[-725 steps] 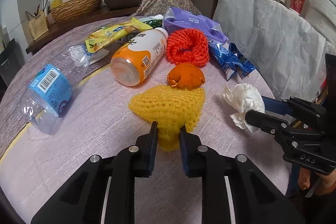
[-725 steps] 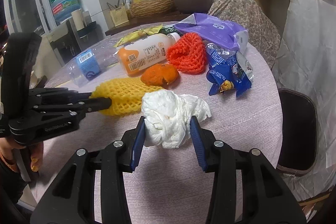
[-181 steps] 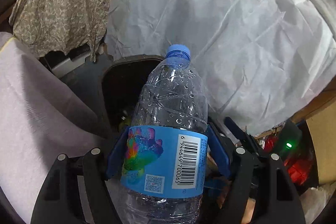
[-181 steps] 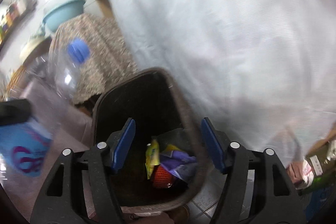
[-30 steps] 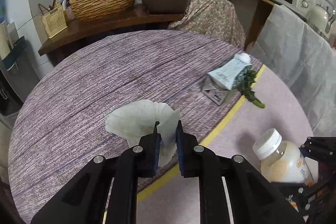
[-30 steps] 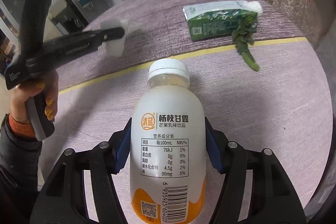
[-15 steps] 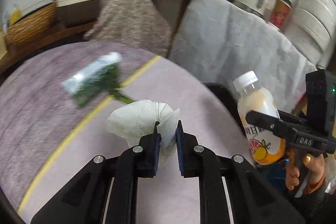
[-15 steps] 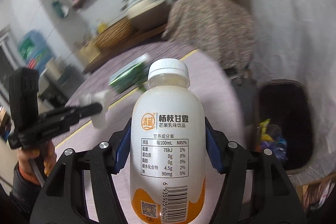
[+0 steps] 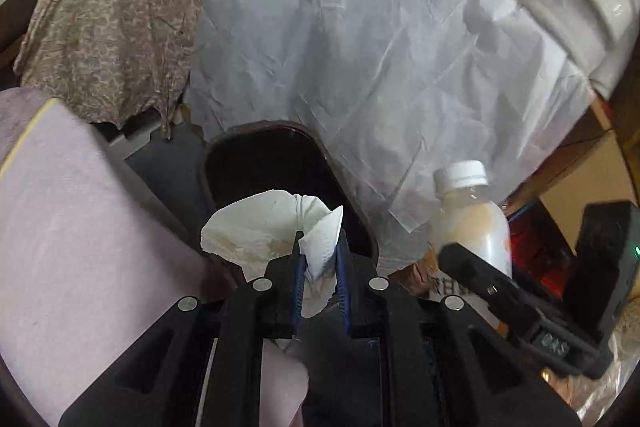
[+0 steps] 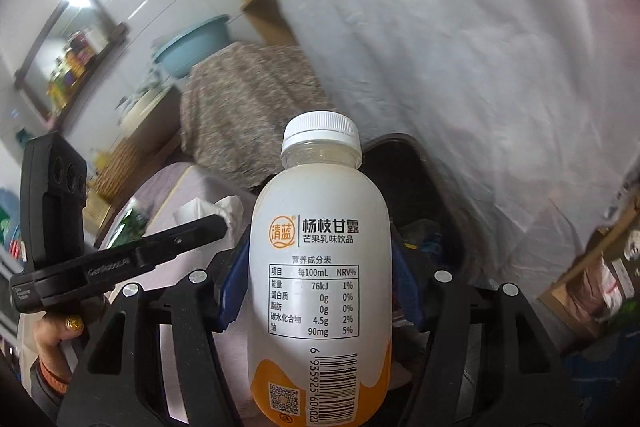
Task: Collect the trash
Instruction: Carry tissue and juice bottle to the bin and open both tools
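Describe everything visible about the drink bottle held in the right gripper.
The drink bottle is milky translucent plastic with a white screw cap, closed. It has printed Chinese text, a nutrition table, a barcode, a QR code and an orange band at the base. It looks nearly empty. The right gripper clamps its body between blue pads, cap pointing away from the camera, near the dark trash bin.

white tissue (image 9: 256, 227), white-orange bottle (image 10: 320, 267), dark bin (image 9: 260, 163)
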Demonstrator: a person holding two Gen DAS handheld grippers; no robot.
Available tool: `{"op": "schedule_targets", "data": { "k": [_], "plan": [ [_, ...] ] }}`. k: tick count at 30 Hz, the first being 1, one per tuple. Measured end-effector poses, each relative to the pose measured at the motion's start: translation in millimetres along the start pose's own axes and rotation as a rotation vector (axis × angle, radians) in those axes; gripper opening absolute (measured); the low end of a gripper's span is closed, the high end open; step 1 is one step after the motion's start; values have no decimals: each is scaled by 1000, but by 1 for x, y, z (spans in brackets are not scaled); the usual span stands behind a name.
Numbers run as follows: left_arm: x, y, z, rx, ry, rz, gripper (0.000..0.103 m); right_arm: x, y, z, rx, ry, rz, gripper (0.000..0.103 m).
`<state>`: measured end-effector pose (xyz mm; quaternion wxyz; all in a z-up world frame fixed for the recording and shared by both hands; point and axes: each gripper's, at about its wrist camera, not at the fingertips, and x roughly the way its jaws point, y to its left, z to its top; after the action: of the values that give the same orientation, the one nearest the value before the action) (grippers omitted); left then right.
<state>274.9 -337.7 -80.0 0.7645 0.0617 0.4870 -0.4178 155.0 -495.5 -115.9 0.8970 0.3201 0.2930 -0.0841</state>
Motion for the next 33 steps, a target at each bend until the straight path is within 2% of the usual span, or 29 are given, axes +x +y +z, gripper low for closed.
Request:
{"op": "schedule_targets", "data": {
  "k": [6, 8, 11, 13, 15, 23, 29, 33],
  "plan": [
    [51, 1, 20, -60, 75, 21, 15, 7, -48, 0, 73, 8, -71, 62],
    [63, 2, 25, -64, 88, 32, 19, 10, -55, 0, 73, 18, -83, 62],
    [73, 1, 29, -68, 94, 45, 37, 16, -66, 0, 75, 29, -91, 62],
    [73, 1, 30, -78, 72, 33, 57, 21, -73, -1, 75, 40, -92, 62],
    [71, 2, 31, -75, 54, 28, 65, 29, -73, -2, 71, 51, -87, 62],
    [48, 12, 29, -90, 5, 33, 68, 70, -63, -4, 16, 122, -63, 62],
    [22, 18, 27, -70, -43, 45, 74, 126, -58, -5, -4, 231, -26, 62],
    [7, 20, 24, -51, -67, 64, 76, 166, -60, -10, -4, 308, -59, 62]
  ]
}}
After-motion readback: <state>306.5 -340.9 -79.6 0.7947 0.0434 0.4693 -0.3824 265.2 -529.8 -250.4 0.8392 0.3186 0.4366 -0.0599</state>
